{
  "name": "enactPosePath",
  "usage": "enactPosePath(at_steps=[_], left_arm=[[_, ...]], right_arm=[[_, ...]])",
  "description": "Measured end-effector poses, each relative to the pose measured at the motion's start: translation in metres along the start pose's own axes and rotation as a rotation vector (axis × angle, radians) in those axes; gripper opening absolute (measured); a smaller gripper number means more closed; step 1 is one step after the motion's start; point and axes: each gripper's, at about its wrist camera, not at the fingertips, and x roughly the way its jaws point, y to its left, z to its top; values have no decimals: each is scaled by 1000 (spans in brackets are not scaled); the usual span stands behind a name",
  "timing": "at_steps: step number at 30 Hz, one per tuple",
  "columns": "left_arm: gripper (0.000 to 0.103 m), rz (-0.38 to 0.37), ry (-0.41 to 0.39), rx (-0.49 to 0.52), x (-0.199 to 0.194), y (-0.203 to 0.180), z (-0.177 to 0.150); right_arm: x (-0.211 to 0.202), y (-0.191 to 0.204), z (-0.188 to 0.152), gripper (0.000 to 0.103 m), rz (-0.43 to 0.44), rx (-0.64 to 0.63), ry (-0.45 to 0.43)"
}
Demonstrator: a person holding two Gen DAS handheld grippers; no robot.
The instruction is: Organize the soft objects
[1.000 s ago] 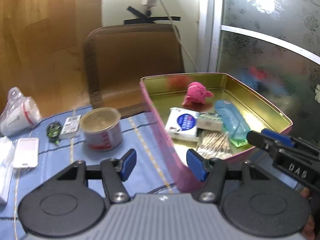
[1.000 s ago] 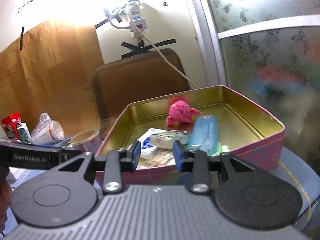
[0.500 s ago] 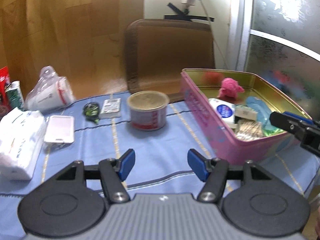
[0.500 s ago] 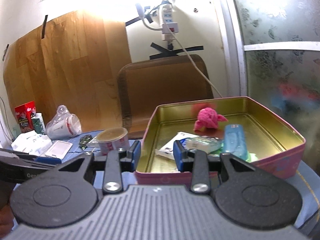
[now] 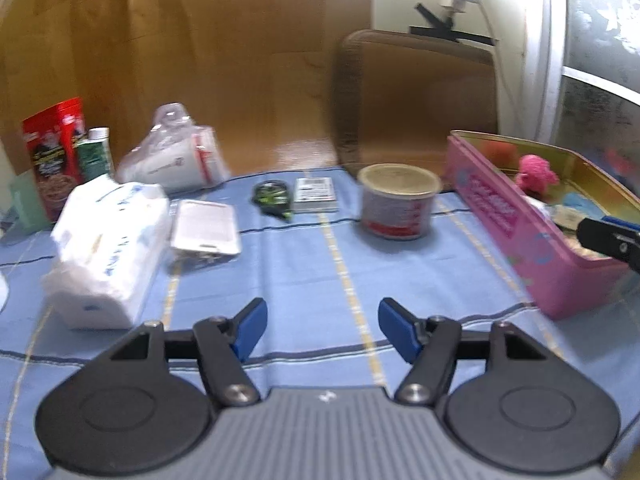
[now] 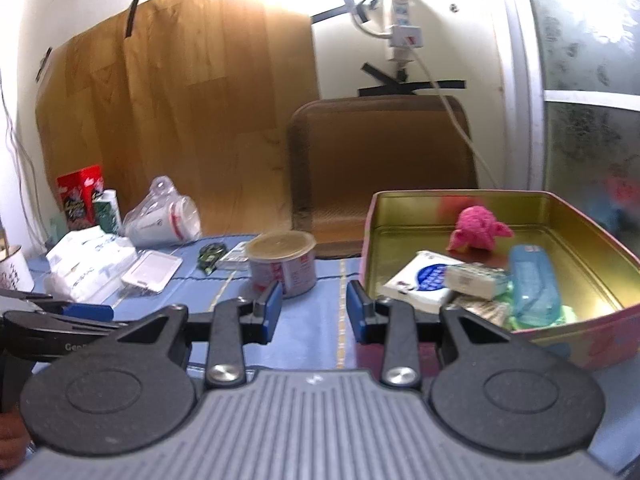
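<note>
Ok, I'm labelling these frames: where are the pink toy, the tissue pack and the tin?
pink toy (image 6: 476, 232), right wrist view, body.
tissue pack (image 5: 108, 252), left wrist view, top face.
tin (image 6: 576, 332), right wrist view, near wall.

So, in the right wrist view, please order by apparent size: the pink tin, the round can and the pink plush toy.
Largest to smallest as they look:
1. pink tin
2. round can
3. pink plush toy
The toy lies farther from the camera, so its true size is less certain.

1. My left view is motion-blurred; the red box's (image 5: 54, 152) label is unreadable.
2. The pink tin's (image 5: 520, 232) right end runs past the frame edge.
3. My right gripper (image 5: 610, 238) shows only a tip.
</note>
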Motion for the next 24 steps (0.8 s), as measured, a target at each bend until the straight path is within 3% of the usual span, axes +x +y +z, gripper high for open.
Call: enactPosePath(at_steps=[9, 14, 17, 24], left_arm=[[65, 123, 0, -105, 16, 72, -22], [66, 155, 1, -266, 17, 118, -38], [71, 155, -59, -346, 7, 130, -42], [71, 223, -190, -353, -11, 126, -50]], right_arm=[[36, 33, 3, 38, 105, -47, 72], [70, 65, 8, 38, 213, -91, 123], [98, 95, 5, 42, 301, -174, 159], [163, 165, -8, 46, 410, -418, 170]])
